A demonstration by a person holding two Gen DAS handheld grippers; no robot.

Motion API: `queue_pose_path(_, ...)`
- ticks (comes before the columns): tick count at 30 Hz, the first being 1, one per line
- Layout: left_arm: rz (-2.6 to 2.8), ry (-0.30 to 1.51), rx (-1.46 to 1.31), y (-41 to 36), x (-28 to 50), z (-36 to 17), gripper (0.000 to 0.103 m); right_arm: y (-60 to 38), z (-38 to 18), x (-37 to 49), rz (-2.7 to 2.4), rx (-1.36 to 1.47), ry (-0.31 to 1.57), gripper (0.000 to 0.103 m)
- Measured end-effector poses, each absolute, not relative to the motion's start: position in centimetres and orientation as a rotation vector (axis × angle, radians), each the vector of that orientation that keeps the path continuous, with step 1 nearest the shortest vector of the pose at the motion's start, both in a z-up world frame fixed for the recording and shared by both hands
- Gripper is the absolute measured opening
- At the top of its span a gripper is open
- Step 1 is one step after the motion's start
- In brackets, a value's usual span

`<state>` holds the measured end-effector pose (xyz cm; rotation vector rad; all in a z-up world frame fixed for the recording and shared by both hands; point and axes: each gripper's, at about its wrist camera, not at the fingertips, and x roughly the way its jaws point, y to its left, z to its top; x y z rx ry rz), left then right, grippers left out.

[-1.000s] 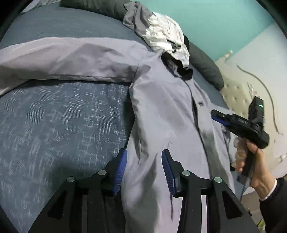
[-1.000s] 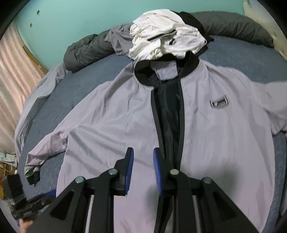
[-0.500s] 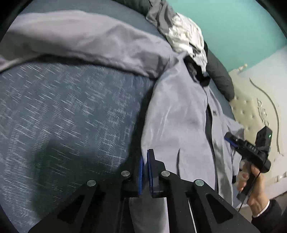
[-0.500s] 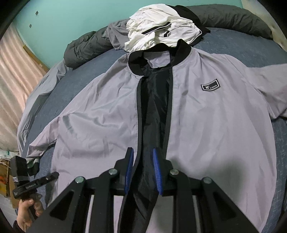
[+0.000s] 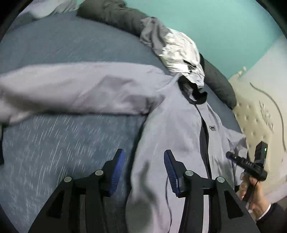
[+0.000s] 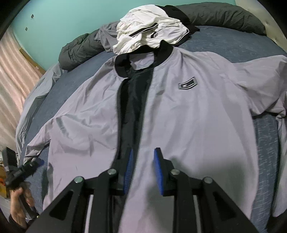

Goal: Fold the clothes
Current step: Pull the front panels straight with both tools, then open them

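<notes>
Jacket: a light grey, thin-fabric zip jacket (image 6: pixel 188 121) with black collar and black front placket is seen spread face-up on the blue-grey woven bedspread (image 5: pixel 53 139), front partly open, dark lining shown between the two panels.
Sleeve: one sleeve (image 5: pixel 75 89) is laid out sideways across the bedspread in the left wrist view; it is blurred.
Chest label: a small dark rectangular patch with pale border (image 6: pixel 188 84) is noted on one chest panel; its writing cannot be read.
Left gripper: the left gripper (image 5: pixel 143 172) is seen with blue-padded fingers spread wide apart, nothing clamped; the jacket's side edge near the hem lies between and below them. Contact cannot be told.
Right gripper: the right gripper (image 6: pixel 143 170) is seen with fingers apart, over the lower front of the jacket just beside the placket; nothing is gripped.
Gripper marking: pale lettering is noted on the right gripper's body as seen from the left wrist view, too small to be read; a green light is lit on it.
Pile at collar: a crumpled white garment with dark trim (image 6: pixel 148 26) is heaped just beyond the jacket collar, on other grey clothing.
Bed head: a long dark grey bolster pillow (image 6: pixel 224 16) is laid along the far edge.
Wall: a teal painted wall (image 5: pixel 215 26) is recorded behind.
</notes>
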<state>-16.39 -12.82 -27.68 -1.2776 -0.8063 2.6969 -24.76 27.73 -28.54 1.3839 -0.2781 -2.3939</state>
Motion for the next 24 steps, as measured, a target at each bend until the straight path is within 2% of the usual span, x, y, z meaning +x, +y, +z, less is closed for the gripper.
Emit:
queue_pose_path(3,2.701,-0.693,-1.298,-13.0,-18.2,-26.7,0.056,28.8,-28.2,-25.6,-2.397,1.366,-0.272,0.034)
queue_pose_path(10,2.687,-0.448,-1.341,-10.9,-27.8,-24.8,0.056,30.6,-26.7,-30.2,-2.431,1.313,-0.204,0.044)
queue_pose_path(15,2.664,-0.391,-1.381,-10.8,-33.9,-24.7,0.057,31.3,-26.9,-35.0,-2.462,1.321,-0.137,0.045)
queue_pose_path(21,2.688,-0.201,-1.423,-9.9,-40.6,-25.2,0.057,32.0,-27.3,-41.1,-2.496,1.333,-0.048,0.045)
queue_pose_path(24,2.684,-0.167,-1.437,-9.7,-43.3,-25.8,0.058,32.0,-27.7,-43.9,-2.501,1.339,0.006,0.045)
